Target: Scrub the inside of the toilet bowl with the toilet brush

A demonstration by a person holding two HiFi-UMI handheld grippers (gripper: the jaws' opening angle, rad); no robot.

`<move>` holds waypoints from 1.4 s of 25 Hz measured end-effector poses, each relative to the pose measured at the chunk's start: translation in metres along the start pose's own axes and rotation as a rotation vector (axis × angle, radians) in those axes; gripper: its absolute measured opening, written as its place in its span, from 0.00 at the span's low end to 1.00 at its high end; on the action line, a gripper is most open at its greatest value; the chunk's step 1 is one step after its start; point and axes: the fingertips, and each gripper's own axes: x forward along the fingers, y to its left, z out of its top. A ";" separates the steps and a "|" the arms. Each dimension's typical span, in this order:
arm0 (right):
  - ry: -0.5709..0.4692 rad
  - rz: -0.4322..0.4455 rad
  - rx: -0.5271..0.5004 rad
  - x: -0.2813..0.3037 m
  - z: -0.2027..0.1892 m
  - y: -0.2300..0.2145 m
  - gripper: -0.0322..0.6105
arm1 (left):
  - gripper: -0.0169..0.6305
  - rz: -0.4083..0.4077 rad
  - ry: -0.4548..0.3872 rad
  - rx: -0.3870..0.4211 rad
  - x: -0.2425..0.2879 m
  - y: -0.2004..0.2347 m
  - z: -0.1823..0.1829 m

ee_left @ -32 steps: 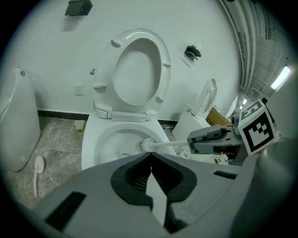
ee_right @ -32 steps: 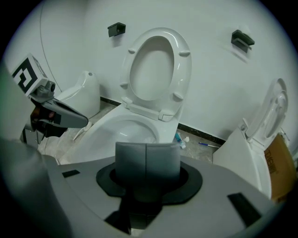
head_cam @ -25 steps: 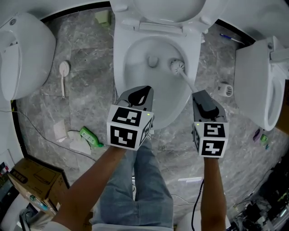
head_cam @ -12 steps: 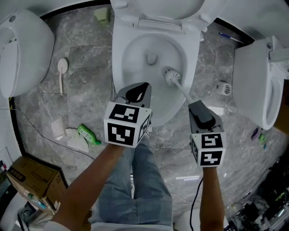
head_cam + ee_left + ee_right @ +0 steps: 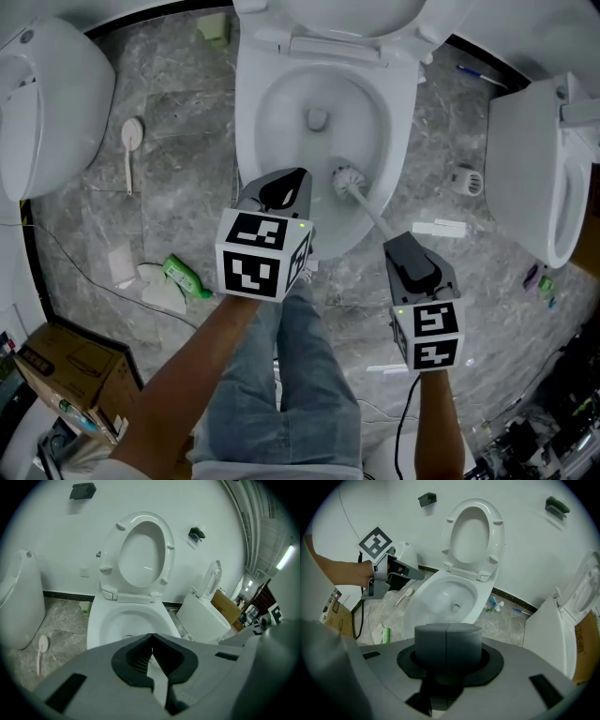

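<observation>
The right gripper (image 5: 447,641) has its jaws pressed together, and the head view shows them clamped on the thin handle of the toilet brush (image 5: 369,210). The handle runs from the jaws forward and down into the toilet bowl (image 5: 272,112). The left gripper (image 5: 151,637) has its tips closed on nothing and hovers idle over the bowl's near rim. Over the last second the right gripper has drawn back toward the person. The brush head (image 5: 348,177) has travelled with it from the far right of the bowl, beside the drain (image 5: 317,118), down to the near right wall. That reads as one pulling stroke, so the scrubbing is under way. Judging by where the head sits now, the left side and far wall probably need their own passes.
</observation>
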 end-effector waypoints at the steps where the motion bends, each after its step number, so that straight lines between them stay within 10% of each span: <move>1: 0.005 0.010 0.001 -0.002 -0.002 0.003 0.29 | 0.04 0.002 0.001 0.000 0.000 0.000 0.000; 35: -0.016 0.177 0.070 -0.004 0.001 0.078 0.29 | 0.04 0.061 0.058 -0.052 -0.019 0.038 -0.051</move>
